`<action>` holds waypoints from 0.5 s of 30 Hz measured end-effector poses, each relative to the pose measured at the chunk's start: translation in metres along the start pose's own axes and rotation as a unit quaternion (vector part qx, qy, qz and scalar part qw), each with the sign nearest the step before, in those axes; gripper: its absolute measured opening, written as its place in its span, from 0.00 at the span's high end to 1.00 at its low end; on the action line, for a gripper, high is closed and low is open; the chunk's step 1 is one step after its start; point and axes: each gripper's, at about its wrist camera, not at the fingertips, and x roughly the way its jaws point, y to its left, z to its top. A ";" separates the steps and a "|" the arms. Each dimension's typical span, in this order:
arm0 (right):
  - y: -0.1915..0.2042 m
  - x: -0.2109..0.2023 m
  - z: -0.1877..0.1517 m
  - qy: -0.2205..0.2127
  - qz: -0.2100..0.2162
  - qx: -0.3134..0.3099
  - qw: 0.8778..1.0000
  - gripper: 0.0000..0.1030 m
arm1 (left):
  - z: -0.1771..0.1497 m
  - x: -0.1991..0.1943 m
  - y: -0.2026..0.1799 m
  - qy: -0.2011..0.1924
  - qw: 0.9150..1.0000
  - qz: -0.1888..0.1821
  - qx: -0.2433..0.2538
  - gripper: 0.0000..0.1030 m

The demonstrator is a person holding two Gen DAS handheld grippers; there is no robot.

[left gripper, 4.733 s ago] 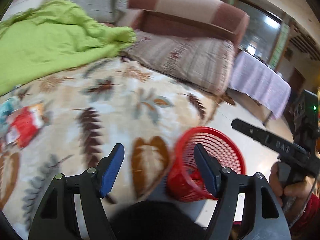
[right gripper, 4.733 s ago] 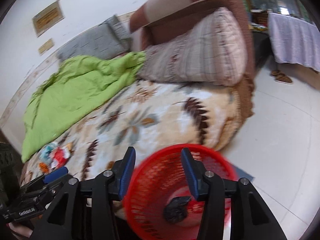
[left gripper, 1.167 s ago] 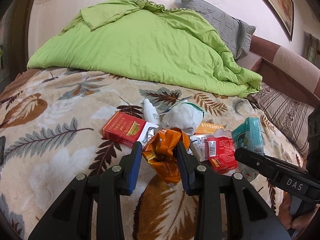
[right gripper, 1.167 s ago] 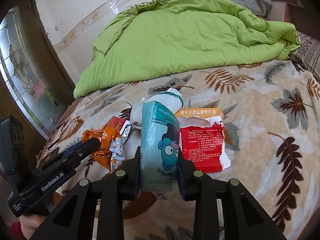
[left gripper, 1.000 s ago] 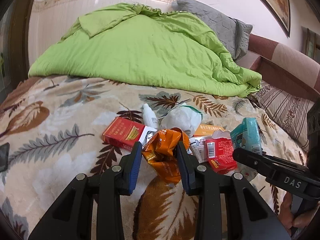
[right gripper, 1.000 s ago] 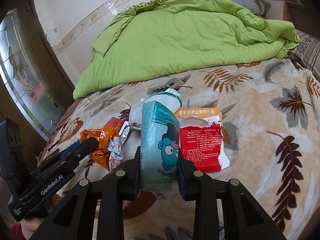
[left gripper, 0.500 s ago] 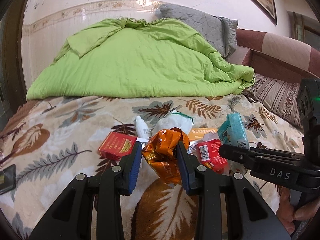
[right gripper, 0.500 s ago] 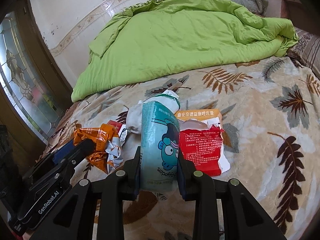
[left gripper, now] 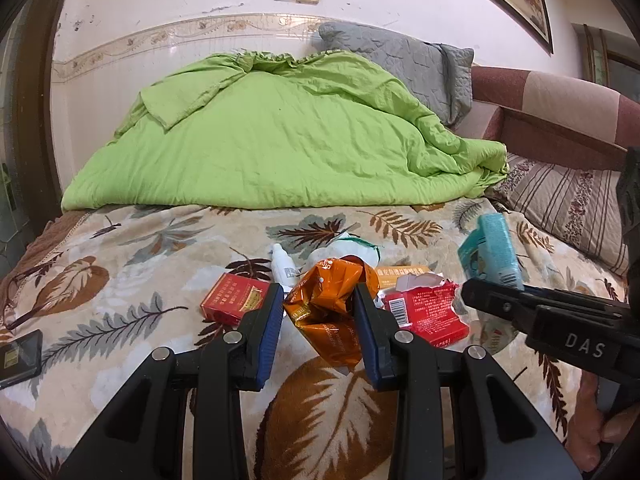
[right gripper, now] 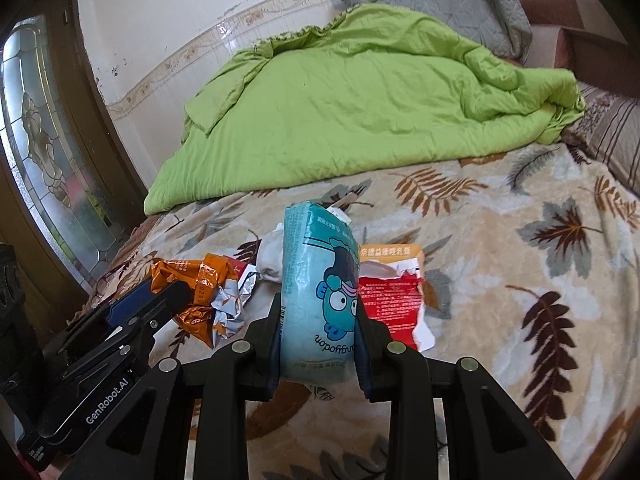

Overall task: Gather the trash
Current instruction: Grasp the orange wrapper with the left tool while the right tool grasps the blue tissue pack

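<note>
My left gripper [left gripper: 318, 312] is shut on a crumpled orange foil wrapper [left gripper: 326, 312], held just above the leaf-patterned blanket [left gripper: 120, 320]. My right gripper [right gripper: 318, 320] is shut on a teal tissue pack [right gripper: 318, 280] with a cartoon face; that pack [left gripper: 490, 252] also shows at the right of the left wrist view. On the blanket lie a red cigarette box [left gripper: 234, 296], a small white bottle [left gripper: 282, 266], a crumpled white mask [left gripper: 352, 250], an orange flat box [right gripper: 390, 252] and a torn red packet [left gripper: 424, 312].
A green quilt [left gripper: 272, 144] is heaped at the back of the bed, with a grey pillow [left gripper: 400, 64] behind it and a striped pillow [left gripper: 568, 208] at the right. A dark phone [left gripper: 18, 356] lies at the left edge. A glazed wooden door [right gripper: 40, 160] stands left.
Both grippers have risen a little with their loads, so more of the wall and quilt shows. The orange wrapper and the teal pack stay clamped as before.
</note>
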 end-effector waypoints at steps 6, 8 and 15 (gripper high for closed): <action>-0.005 -0.015 -0.009 -0.004 -0.005 0.008 1.000 0.69 | -0.003 -0.011 -0.004 -0.018 0.999 0.029 0.004 0.67; -0.007 -0.022 -0.012 -0.005 -0.006 0.008 1.000 0.69 | -0.005 -0.015 -0.005 -0.023 0.999 0.040 0.007 0.67; -0.014 -0.042 -0.024 -0.009 -0.012 0.007 1.000 0.69 | -0.017 -0.025 -0.014 -0.015 0.998 0.059 0.007 0.67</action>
